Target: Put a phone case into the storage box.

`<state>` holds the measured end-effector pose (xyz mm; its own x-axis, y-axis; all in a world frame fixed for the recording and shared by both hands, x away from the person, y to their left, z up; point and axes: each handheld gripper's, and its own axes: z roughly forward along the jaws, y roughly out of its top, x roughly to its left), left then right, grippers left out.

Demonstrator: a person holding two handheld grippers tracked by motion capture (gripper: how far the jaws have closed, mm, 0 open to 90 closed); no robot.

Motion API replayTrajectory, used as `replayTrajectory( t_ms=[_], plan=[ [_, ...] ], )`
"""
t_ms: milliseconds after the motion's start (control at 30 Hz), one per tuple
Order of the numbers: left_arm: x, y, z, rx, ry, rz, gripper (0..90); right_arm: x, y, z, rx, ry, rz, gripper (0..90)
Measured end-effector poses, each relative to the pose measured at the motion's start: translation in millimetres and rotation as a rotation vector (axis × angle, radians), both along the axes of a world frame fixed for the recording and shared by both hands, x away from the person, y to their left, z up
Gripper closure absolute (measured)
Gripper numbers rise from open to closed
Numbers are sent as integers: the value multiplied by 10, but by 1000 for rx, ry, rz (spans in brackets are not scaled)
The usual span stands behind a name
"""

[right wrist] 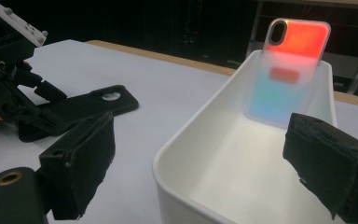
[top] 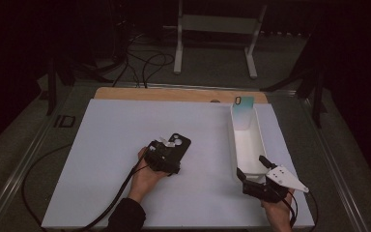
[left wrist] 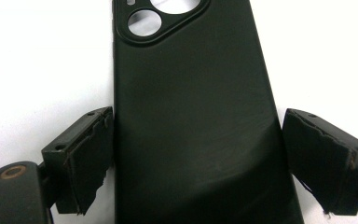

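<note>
Left gripper released astride black phone case; right gripper released at white bin rim.

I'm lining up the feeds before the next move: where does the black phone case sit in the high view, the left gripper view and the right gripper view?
High view: black phone case left of centre on the white table, under the left gripper.
Left gripper view: it runs up the middle, between the open jaws.
Right gripper view: at left, flat on the table.
Shared landmark: its round camera cutouts.

no readable text, labels or numbers anywhere
</note>
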<state>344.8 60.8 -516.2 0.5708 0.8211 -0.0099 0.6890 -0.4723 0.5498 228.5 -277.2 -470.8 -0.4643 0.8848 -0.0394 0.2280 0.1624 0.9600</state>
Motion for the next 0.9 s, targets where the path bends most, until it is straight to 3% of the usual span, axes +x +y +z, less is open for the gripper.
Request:
replayTrajectory(
  t_ms=[167,300,467,733,900],
  plan=[
    [7,15,11,-7,3,7,148,-1,5,5,0,2,2,90],
    [16,62,29,-38,9,10,164,-3,24,16,-2,3,12,90],
    [-12,89,64,-52,-10,13,168,10,39,24,5,28,23,90],
    [-130,105,224,-93,-68,-20,167,62,38,84,53,86,32,90],
    [-231,155,392,-131,-125,-38,166,137,49,132,82,165,69,89]
  ],
)
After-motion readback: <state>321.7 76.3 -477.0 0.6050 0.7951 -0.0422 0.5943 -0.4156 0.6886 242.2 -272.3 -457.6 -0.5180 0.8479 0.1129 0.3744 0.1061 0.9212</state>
